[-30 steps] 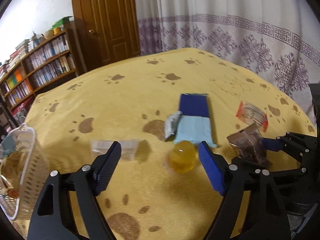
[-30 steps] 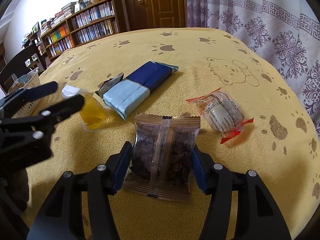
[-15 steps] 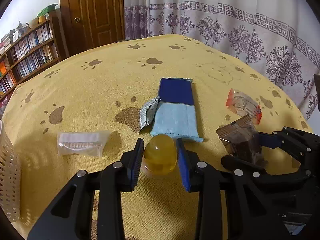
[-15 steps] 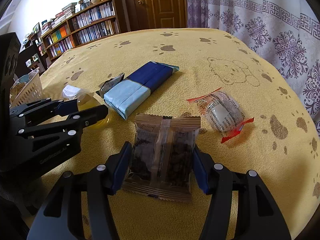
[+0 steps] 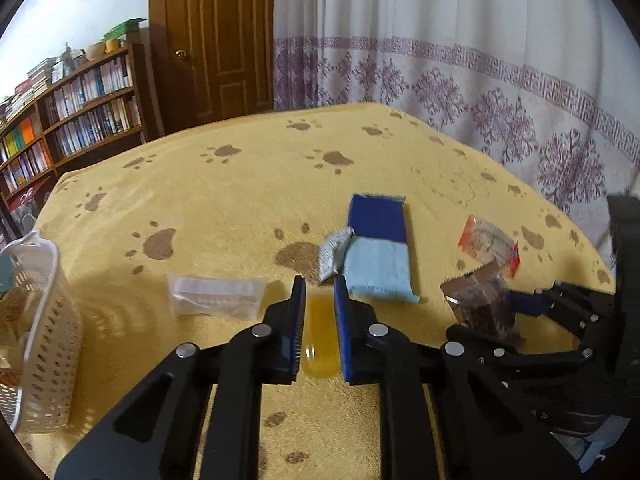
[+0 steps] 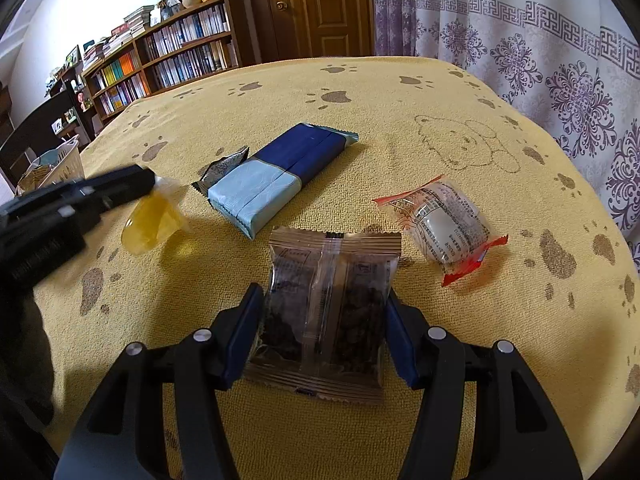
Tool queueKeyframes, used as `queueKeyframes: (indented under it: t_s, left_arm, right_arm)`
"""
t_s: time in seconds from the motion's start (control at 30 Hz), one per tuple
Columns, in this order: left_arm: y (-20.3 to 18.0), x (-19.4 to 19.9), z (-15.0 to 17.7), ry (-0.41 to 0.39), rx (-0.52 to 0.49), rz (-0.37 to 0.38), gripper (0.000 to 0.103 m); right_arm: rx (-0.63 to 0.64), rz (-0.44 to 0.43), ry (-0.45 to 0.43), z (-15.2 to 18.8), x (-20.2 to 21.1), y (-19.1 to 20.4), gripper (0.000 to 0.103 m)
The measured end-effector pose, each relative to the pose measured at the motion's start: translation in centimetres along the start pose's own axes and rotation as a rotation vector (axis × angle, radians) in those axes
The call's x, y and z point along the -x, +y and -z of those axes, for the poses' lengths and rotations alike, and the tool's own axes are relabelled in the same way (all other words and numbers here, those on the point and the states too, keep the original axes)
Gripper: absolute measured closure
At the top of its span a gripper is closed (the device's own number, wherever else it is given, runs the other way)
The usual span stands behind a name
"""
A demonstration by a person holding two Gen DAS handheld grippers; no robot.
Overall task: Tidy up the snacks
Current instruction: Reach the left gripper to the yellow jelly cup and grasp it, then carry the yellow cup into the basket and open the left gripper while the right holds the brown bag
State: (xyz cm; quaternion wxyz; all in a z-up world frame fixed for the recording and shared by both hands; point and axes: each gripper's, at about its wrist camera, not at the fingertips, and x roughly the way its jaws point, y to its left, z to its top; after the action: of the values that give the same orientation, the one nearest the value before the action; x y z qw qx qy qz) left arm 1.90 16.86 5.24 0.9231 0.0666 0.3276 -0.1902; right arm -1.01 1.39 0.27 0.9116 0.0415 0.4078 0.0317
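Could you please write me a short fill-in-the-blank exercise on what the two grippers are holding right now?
1. The left gripper is shut on a ____ jelly cup.
2. The right gripper's fingers clamp a ____ snack packet.
3. The two-tone blue packet lies on the ____ cloth with paw prints.
4. The white basket stands at the ____ edge of the left wrist view.

Missing words: yellow; brown; yellow; left

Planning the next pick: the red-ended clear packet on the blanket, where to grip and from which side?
Grip the red-ended packet across its plump clear middle, from above, jaws spanning the narrow width. The flat red crimped ends offer little to hold, and it lies flat, clear of the brown packet.
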Motion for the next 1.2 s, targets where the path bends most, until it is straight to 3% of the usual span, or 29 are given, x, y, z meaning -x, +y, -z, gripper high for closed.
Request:
queueKeyframes:
  t_s: [0.3,0.33,0.4,0.47,0.6,0.83,0.9,0.97,1.2]
  left_arm:
    - [2.5,1.1,-0.7,-0.013,0.054,-0.009,0.086]
    - [2.8,1.1,-0.7,-0.007,0.06,-0.002,0.082]
    - [2.9,1.1,-0.6,-0.003,0.063,0.008,0.06]
    - [2.4,1.0,-0.4,0.001,0.047,0.021,0.048]
    - [0.6,0.6,0.1,0.019,-0.022,0.061,0.039]
    - [-1.1,-1.7,1.6,0.087,-0.087,0.078,0.039]
    - [-1.1,-2.6,2.0,0.103,-0.089,0.049,0.053]
    - [-0.6,-3.3,2.1,0.118,-0.064,0.041,0.055]
    - [0.4,-2.0,1.4,0.073,-0.018,0.03,0.055]
  right_arm:
    - [-0.001,0.0,0.0,0.0,0.0,0.0,0.044]
    - [-0.001,0.0,0.0,0.0,0.0,0.0,0.044]
    - [-0.001,-0.001,0.0,0.0,0.0,0.0,0.044]
    - [-0.001,-0.001,-0.001,0.1,0.1,0.1,0.044]
    - [-0.002,-0.002,-0.001,0.1,0.1,0.1,0.044]
    - [-0.001,-0.001,-0.001,0.1,0.1,0.0,0.044]
    - [-0.001,-0.001,-0.001,0.1,0.0,0.0,0.044]
    - [0.0,0.001,-0.001,0.1,0.0,0.1,0.044]
    - [0.006,0.002,0.001,0.0,0.1,0.4,0.042]
